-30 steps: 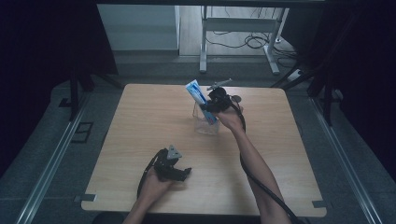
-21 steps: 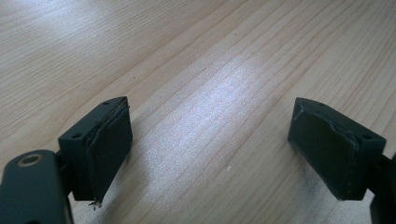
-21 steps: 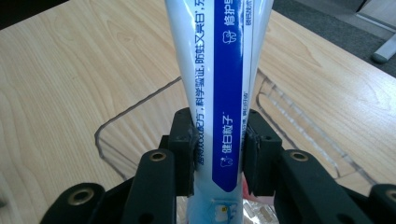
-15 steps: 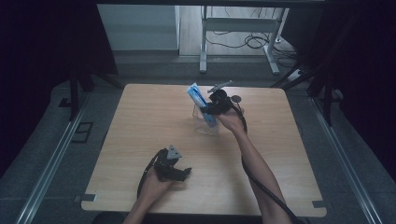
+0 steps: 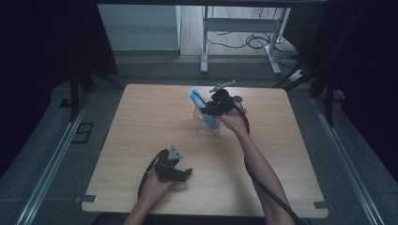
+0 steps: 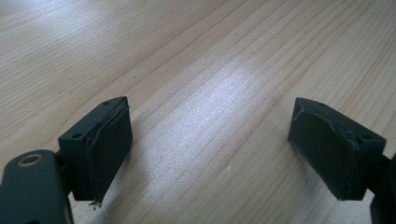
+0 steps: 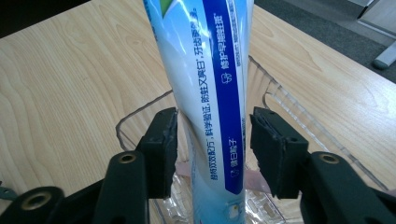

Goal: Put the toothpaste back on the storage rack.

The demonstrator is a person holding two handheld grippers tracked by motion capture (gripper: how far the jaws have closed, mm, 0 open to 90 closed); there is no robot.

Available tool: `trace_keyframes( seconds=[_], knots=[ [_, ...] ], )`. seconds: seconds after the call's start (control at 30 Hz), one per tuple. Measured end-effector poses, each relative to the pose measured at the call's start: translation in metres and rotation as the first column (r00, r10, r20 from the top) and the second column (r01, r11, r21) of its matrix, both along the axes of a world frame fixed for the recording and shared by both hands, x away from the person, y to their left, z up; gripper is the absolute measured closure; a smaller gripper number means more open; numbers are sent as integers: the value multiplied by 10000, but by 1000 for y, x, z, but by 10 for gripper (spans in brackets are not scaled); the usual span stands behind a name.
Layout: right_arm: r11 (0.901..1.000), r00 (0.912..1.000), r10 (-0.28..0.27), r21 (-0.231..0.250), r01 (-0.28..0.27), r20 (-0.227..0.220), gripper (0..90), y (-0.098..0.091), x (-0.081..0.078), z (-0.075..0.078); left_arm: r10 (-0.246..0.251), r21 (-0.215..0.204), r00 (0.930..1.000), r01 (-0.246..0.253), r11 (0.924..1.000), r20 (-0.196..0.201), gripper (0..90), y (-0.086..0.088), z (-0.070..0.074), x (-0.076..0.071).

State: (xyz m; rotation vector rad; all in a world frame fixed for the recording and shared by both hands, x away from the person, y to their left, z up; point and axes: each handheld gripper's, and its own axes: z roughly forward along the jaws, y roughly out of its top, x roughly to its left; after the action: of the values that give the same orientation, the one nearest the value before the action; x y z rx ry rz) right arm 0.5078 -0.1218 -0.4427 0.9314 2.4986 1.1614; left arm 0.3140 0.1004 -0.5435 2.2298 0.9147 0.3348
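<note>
Upright, more or less, the toothpaste tube (image 7: 205, 93) stands with its long axis rising out of a clear plastic cup (image 7: 140, 116), its lower end down inside and its top leaning up and left in the high view (image 5: 197, 99). The cup sits on the far middle of the wooden table (image 5: 141, 122). The right gripper (image 7: 212, 140) straddles the tube just above the cup's rim; its jaws have just been opening, and small gaps show between the pads and the tube, so it is let go. The cup's wall rings the tube's lower part. White and pale blue, the tube bears a dark blue band with white print. Well apart, near the front edge, the left gripper (image 5: 174, 168) rests gaping and empty over bare wood.
</note>
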Motion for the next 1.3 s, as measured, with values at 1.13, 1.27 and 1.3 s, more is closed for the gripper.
trace_keyframes(
  seconds=[1.13,1.27,1.3],
  knots=[
    [9989,9991,340,299,-347,259,156,-10,-25,21,-9,-6,10000,9,10000,5,137,0,0,0],
    [9986,9985,487,202,-492,240,142,-10,-31,23,-10,-1,10000,10,10000,2,137,0,0,0],
    [9985,9984,504,200,-509,236,140,-10,-33,24,-9,-1,10000,9,10000,0,137,0,0,0]
  ],
)
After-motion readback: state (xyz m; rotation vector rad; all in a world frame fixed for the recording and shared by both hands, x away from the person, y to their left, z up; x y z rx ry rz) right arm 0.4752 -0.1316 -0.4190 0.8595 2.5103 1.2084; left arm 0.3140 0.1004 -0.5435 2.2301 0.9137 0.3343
